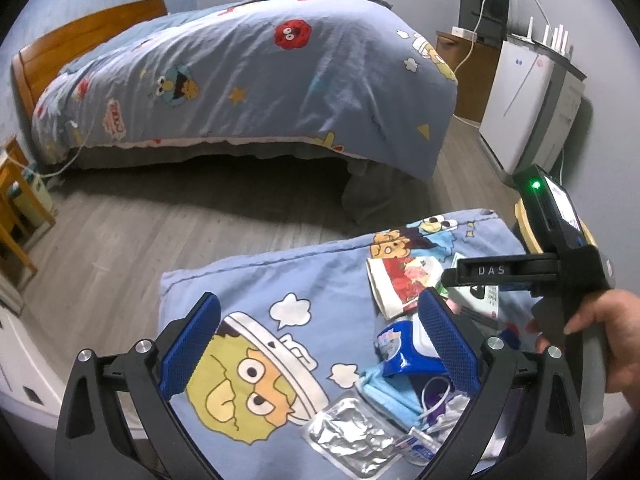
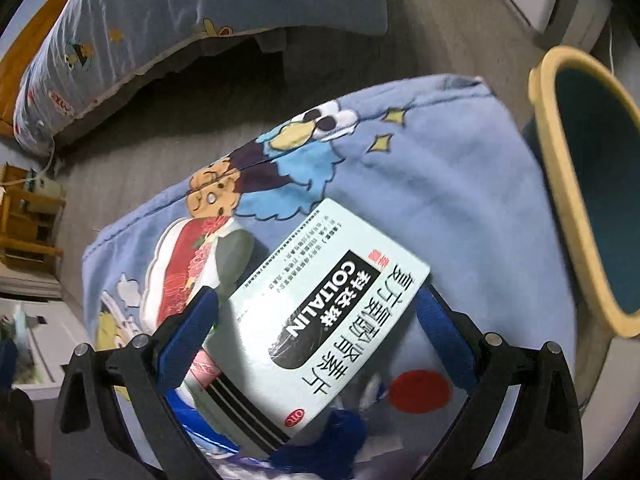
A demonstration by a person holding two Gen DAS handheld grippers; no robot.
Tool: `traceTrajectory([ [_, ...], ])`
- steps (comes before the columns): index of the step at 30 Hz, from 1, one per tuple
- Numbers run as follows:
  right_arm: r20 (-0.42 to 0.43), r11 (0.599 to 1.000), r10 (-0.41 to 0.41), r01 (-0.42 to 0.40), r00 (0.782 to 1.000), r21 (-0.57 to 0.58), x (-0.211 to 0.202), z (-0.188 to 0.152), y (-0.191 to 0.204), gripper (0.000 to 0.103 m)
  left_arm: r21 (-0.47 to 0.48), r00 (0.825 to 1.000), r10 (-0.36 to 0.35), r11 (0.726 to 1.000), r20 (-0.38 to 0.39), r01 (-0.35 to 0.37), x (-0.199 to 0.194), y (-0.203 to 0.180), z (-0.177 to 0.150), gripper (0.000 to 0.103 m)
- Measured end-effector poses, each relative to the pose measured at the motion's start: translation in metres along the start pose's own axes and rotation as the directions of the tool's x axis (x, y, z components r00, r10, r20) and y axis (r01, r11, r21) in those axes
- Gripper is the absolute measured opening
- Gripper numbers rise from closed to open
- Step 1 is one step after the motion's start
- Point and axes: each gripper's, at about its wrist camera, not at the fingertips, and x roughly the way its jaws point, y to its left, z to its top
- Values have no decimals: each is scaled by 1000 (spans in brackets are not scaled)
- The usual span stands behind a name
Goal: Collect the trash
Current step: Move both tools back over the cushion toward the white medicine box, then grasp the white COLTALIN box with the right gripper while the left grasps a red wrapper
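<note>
Clamping a pale green medicine box (image 2: pixel 320 316) between its blue fingers, the right gripper (image 2: pixel 316 312) held it above the cartoon-print pillow (image 2: pixel 460 200), near the yellow-rimmed bin (image 2: pixel 576 208) at the pillow's right edge. The left gripper (image 1: pixel 320 344) hovered with jaws wide apart over the pillow's near right corner, where a face mask (image 1: pixel 392 396), foil packet (image 1: pixel 352 432) and paper cup (image 1: pixel 396 284) lay.

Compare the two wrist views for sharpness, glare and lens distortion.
Left wrist view: mostly sharp; fisheye bends the wooden floor and blue cartoon-print bed quilt; the crinkled silver foil blister pack glints. Right wrist view: softer, the yellow-rimmed teal bin smeared by motion blur; bright light washes out the pale green Coltalin medicine box.
</note>
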Motion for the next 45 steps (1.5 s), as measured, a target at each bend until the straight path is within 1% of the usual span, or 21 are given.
traceTrajectory([
  [3,-34,1000,25,-25,999,12,4,-6,2,97,-6,1000,-5,1000,-1,5,-1,-1,0,98],
  [6,-7,999,8,-8,1000,-37,-4,-11,8,95,-1,1000,1,1000,1,-1,-3,-2,0,98],
  [9,10,996,-5,6,1000,-89,-13,-14,11,86,-4,1000,-7,1000,-1,7,-3,-4,0,98],
  [12,5,997,18,-17,1000,-74,-19,-16,4,74,10,1000,-4,1000,0,4,-3,-8,-1,98],
  [13,12,997,22,-21,1000,-71,-23,-16,2,58,13,1000,-2,1000,-2,2,-3,-9,-1,98],
  [15,16,996,28,-27,999,-81,-27,-15,-2,49,23,1000,2,1000,-10,-1,-1,-13,-1,98],
  [17,13,995,51,-50,999,-84,-29,-16,-7,30,38,1000,10,999,-15,-9,1,-16,-3,98],
  [18,1,995,66,-66,998,-80,-28,-14,-8,23,46,1000,15,999,-19,-14,3,-18,-3,98],
  [19,-12,993,86,-87,996,-74,-28,-14,-8,9,57,1000,21,998,-23,-20,4,-21,-4,98],
  [20,-19,992,101,-102,995,-68,-29,-13,-10,8,62,999,24,998,-24,-22,5,-23,-4,98],
  [24,-21,991,88,-90,996,-103,-32,-12,-5,10,98,999,34,995,-24,-31,7,-31,-7,98],
  [25,-23,990,89,-91,996,-106,-31,-13,-4,21,114,999,38,993,-21,-36,7,-34,-7,98],
  [26,-22,990,87,-89,996,-108,-31,-13,-1,50,123,999,41,992,-19,-39,7,-36,-8,98],
  [28,-6,989,105,-105,994,-107,-33,-14,1,84,145,999,48,988,-12,-45,7,-38,-9,98],
  [30,5,988,101,-100,995,-119,-31,-12,9,84,157,999,51,986,-9,-49,7,-39,-9,98],
  [34,-16,989,73,-74,997,-131,-18,-12,18,87,160,999,46,986,-16,-43,10,-37,-8,98],
  [37,-43,989,59,-64,997,-135,-5,-11,23,92,143,999,41,989,-26,-36,13,-34,-6,98],
  [39,-48,988,50,-56,998,-144,-1,-12,24,92,129,999,32,991,-30,-28,14,-32,-6,98],
  [40,-50,987,49,-56,998,-152,0,-13,25,88,122,999,28,992,-34,-24,15,-31,-5,98],
  [41,-48,985,40,-48,998,-165,0,-14,25,81,117,999,28,993,-37,-23,16,-30,-5,98],
  [45,-45,983,49,-56,998,-176,-10,-14,17,76,101,999,28,995,-42,-24,20,-30,-2,98],
])
